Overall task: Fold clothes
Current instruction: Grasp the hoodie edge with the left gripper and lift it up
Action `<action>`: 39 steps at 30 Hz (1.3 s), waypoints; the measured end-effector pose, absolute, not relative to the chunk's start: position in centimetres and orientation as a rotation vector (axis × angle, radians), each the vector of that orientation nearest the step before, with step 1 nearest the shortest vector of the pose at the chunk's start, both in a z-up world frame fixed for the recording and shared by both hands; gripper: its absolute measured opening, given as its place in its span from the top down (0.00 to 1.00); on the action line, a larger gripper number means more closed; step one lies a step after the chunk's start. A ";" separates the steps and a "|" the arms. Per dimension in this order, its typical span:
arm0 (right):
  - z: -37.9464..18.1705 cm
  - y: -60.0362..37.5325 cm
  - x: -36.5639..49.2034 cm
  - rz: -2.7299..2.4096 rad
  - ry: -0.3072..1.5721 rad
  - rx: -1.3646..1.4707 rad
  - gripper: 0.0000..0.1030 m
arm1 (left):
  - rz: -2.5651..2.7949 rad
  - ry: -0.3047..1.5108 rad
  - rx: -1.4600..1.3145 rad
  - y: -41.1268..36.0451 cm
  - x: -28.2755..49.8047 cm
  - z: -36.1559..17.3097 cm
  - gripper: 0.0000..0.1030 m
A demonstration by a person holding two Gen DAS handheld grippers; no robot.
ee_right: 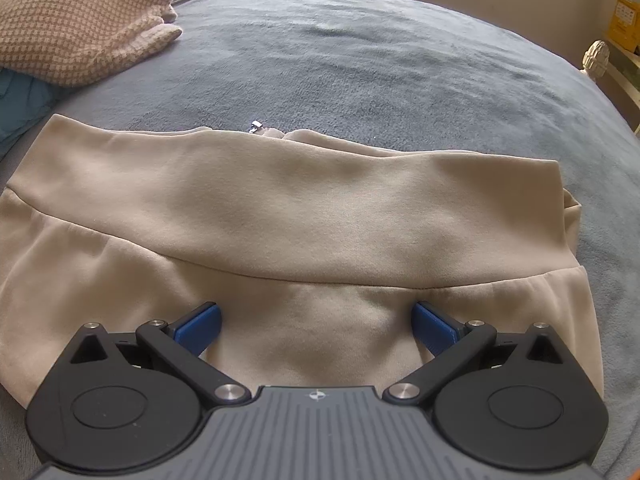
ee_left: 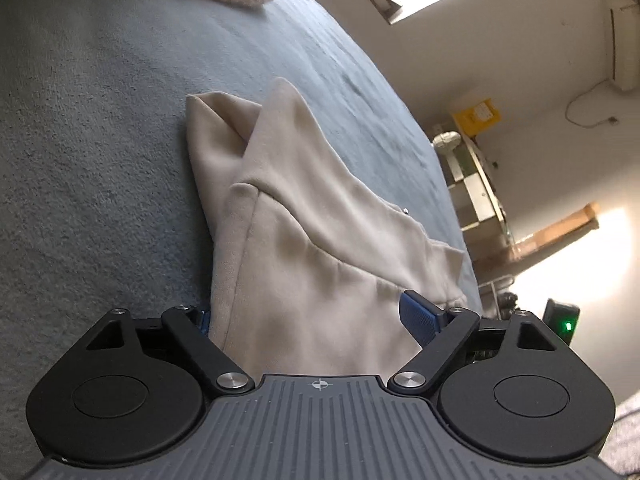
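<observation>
A cream sweatshirt-like garment (ee_right: 280, 200) lies folded on the grey-blue blanket (ee_right: 360, 60), with its wide band across the middle and a small metal zip pull (ee_right: 256, 126) at its far edge. My right gripper (ee_right: 316, 324) is open just over the near part of the garment, its blue fingers (ee_right: 200, 324) spread wide on the cloth. In the left wrist view the same garment (ee_left: 304, 240) runs away from me along one side edge. My left gripper (ee_left: 312, 316) is open with the cloth's near end between its fingers, and the left finger is mostly hidden behind the cloth.
A pink-and-white checked knit (ee_right: 80, 20) and a teal cloth (ee_right: 20, 100) lie at the far left of the bed. The bed's edge curves down the right side, with a white bedpost knob (ee_right: 596, 60), a metal shelf and a yellow box (ee_left: 478, 116) beyond it.
</observation>
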State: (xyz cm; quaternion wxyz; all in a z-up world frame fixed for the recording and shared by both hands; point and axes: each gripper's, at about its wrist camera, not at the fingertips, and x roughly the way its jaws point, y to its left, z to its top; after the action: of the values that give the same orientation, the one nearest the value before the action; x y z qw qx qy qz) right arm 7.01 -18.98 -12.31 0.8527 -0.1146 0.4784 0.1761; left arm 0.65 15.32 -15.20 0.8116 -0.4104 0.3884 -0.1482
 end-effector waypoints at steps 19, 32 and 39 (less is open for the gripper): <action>-12.5 -19.2 6.9 0.386 0.985 -0.235 0.00 | -0.188 0.866 -0.793 13.0 2.9 -11.0 0.83; -12.6 -19.6 6.9 0.420 0.969 -0.270 0.00 | -0.395 0.870 -0.904 8.5 6.2 -4.5 0.85; -12.7 -20.0 6.8 0.449 0.935 -0.287 0.00 | -0.456 0.978 -0.936 4.7 10.5 -3.4 0.85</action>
State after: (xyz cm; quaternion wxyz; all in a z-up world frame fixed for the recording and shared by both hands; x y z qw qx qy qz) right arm 6.82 -19.98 -12.70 0.8587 -0.1364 0.4454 0.2138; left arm 10.45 4.65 -3.40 0.7556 -0.4291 0.4486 -0.2091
